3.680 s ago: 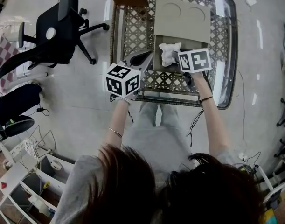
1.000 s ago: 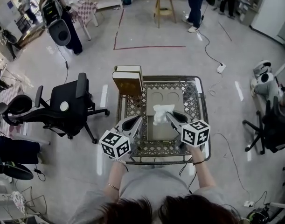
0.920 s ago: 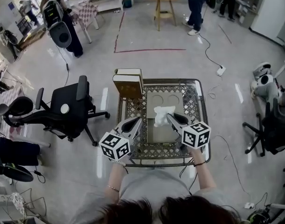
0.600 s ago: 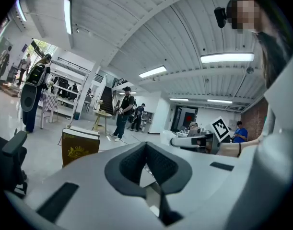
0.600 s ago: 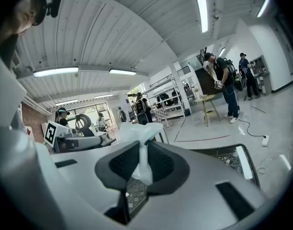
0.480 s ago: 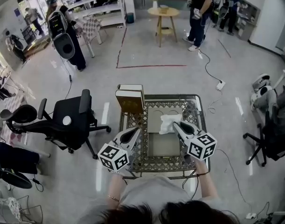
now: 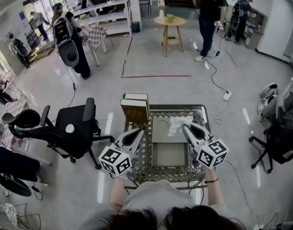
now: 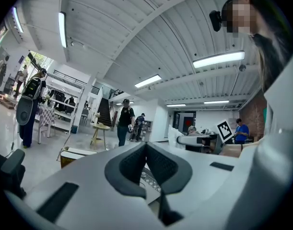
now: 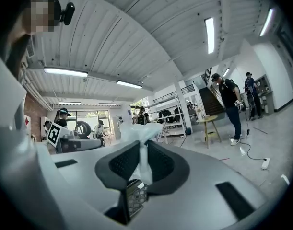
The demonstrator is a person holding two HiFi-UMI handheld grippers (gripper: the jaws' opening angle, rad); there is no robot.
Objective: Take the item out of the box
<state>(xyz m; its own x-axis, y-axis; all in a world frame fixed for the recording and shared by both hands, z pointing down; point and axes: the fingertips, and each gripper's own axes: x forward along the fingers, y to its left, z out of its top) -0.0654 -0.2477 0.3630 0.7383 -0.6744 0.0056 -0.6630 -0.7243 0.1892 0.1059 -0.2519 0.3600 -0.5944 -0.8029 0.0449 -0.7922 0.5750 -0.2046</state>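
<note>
Lattice table [image 7: 170, 172] on glossy floor [image 7: 151, 56] bears box [image 7: 170, 152]; right hand-held gripper [image 7: 185, 127] clamps item [image 7: 176, 123], left hand-held gripper [image 7: 140, 131] closed.

No words, numbers or brand names can be read anywhere. The cube [image 7: 114, 160] on the left gripper [image 7: 138, 131] and the one on the right gripper [image 7: 185, 126] carry only black-and-white square markers.

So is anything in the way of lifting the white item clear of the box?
Nothing visible is. The right gripper has its jaws shut on the white item, which hangs above the open box. The left gripper, shut and empty, sits off to the side.
</note>
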